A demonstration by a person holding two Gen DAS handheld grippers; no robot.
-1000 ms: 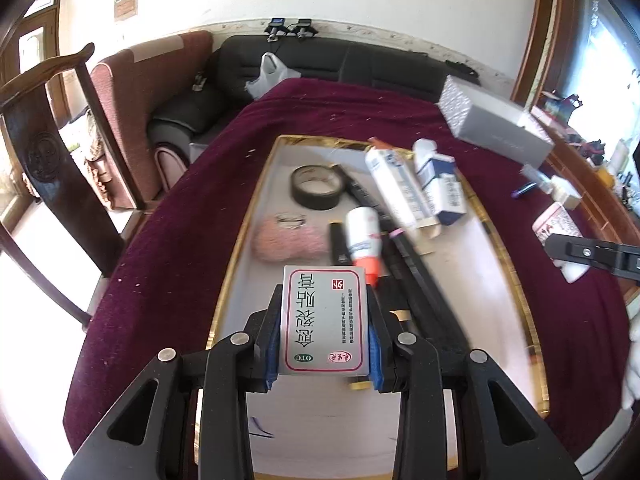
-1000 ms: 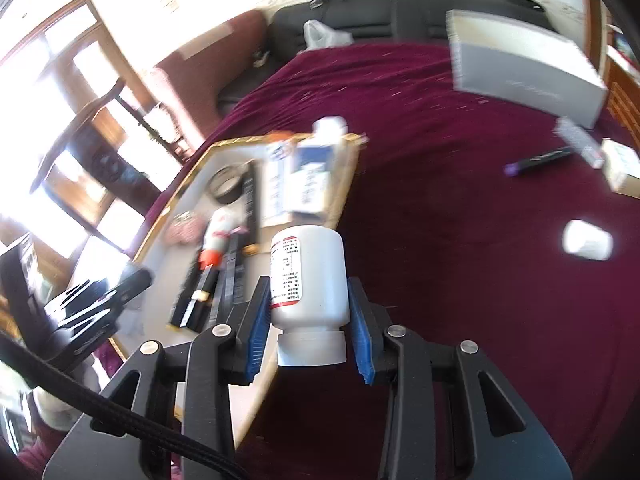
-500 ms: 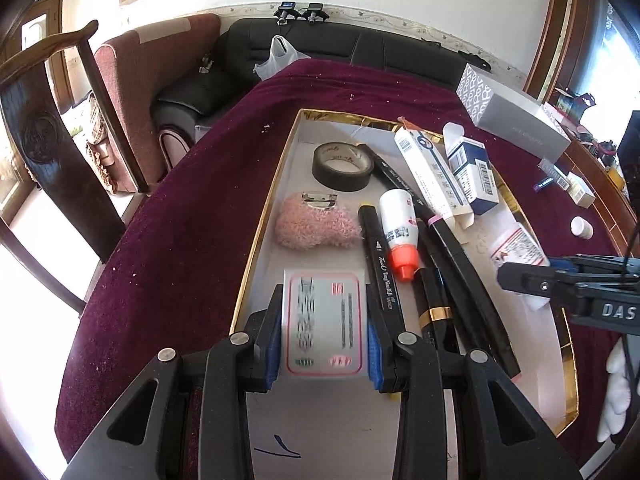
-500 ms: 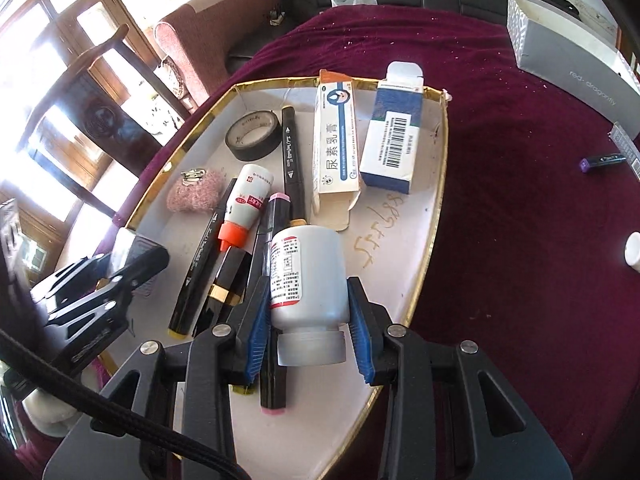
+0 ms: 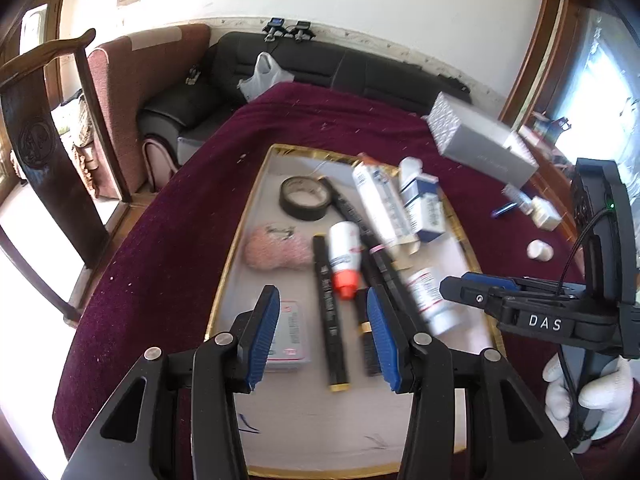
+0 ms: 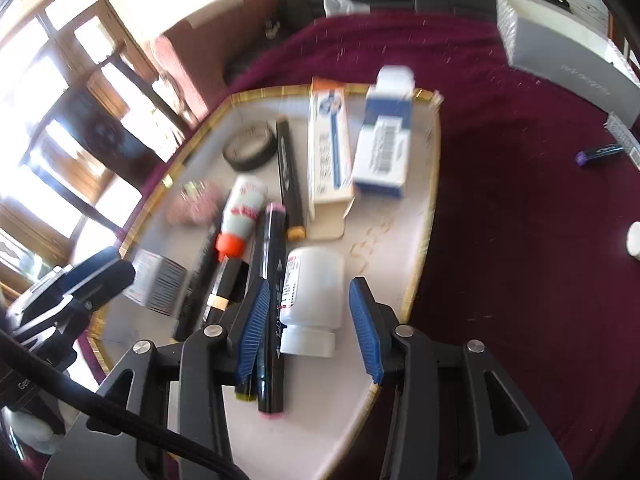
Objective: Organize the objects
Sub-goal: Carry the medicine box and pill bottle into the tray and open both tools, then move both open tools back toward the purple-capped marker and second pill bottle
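My left gripper (image 5: 322, 338) hovers over the near end of the gold-rimmed white tray (image 5: 248, 216), its jaws opening with nothing pressed between them. The flat red-and-white medicine box (image 5: 290, 336) lies on the tray beneath, partly behind the left finger. In the right wrist view my right gripper (image 6: 309, 330) is opening too. The white pill bottle (image 6: 312, 300) lies on its side on the tray (image 6: 424, 248) between the pads, with a gap on either side. A black marker (image 6: 272, 300) lies next to it.
The tray also holds a tape roll (image 5: 306, 198), a pink fluffy piece (image 5: 276, 246), an orange-capped bottle (image 5: 344, 252), several markers and two cartons (image 5: 424, 208). On the maroon cloth lie a grey box (image 5: 480, 148), a small white bottle (image 5: 540, 250) and a purple pen (image 6: 598, 154).
Both grippers went from shut to open. The left let go of the flat box onto the tray and rose. The right set the white bottle down on the tray.
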